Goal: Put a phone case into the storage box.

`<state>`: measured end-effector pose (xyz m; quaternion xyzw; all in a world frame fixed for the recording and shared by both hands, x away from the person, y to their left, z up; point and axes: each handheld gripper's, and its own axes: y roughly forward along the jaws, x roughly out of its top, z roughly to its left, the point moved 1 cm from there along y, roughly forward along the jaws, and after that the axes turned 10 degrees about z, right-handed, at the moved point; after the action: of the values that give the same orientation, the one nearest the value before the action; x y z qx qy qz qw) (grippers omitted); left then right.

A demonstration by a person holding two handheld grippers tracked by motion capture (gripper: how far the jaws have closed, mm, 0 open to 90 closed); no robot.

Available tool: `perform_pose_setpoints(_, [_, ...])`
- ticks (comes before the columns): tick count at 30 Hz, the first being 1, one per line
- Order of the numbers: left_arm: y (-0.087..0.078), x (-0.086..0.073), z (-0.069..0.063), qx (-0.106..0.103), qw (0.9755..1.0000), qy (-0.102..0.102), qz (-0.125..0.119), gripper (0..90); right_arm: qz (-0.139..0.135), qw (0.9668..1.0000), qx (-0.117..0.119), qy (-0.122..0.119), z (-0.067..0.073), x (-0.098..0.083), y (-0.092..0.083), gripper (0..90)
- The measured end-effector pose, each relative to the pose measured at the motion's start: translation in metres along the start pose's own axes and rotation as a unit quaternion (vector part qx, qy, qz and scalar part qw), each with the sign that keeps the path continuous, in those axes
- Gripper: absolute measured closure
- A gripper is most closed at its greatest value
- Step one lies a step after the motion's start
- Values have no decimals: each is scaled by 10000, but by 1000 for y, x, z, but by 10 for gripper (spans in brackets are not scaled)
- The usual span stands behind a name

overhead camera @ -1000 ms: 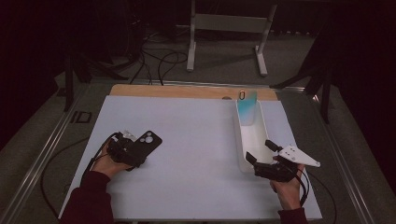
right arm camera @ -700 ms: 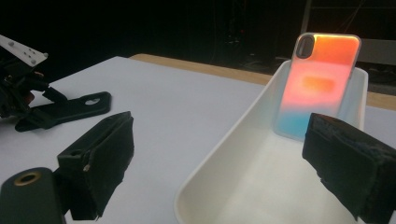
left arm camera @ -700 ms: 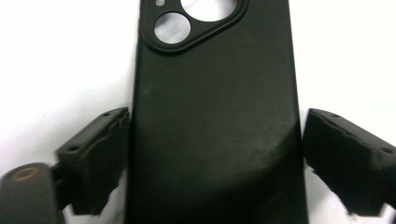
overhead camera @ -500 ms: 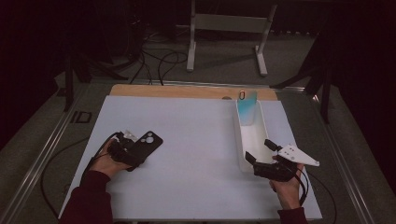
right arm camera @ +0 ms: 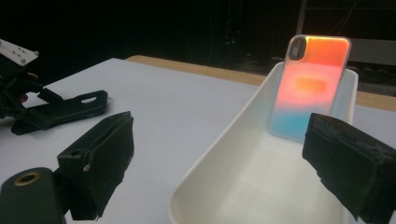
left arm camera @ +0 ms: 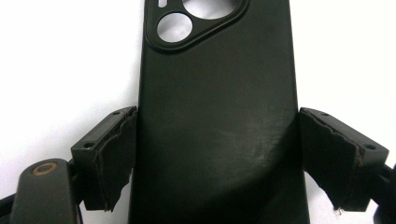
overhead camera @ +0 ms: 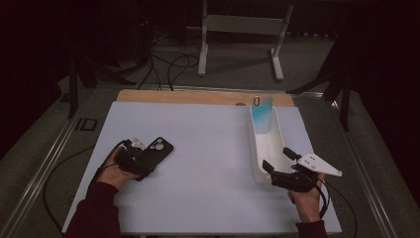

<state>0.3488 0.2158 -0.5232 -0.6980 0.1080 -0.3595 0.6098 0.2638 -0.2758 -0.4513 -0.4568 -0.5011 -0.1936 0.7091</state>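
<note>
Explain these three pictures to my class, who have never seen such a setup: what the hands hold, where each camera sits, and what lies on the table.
A person holds a two-jawed tool in each hand. One camera looks down from above; one rides on each tool. On the white table lies a flat black phone case, and the left tool has just been closing its jaws on that case's sides. The right tool stands open at the near end of a long white plastic tray. In the tray a glossy colour-shifting phone case leans upright against its far end.

Black phone case (left arm camera: 217, 126), flat, camera cutout outward, between hand-held gripper's pads.
</note>
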Motion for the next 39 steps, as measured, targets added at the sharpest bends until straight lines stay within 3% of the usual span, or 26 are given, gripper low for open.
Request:
perform_pose_setpoints(23, [-21, 5, -6, 109, 9985, -79, -535, 158, 22, 10000, -27, 5, 1, 3, 3, 85])
perform_pose_setpoints(35, [-30, 17, -17, 148, 9968, 56, -778, 157, -85, 9999, 12, -57, 0, 2, 7, 85])
perform_pose_setpoints(39, [-31, 20, -20, 144, 9962, 58, -853, 157, 21, 10000, 48, 1, 0, 2, 7, 100])
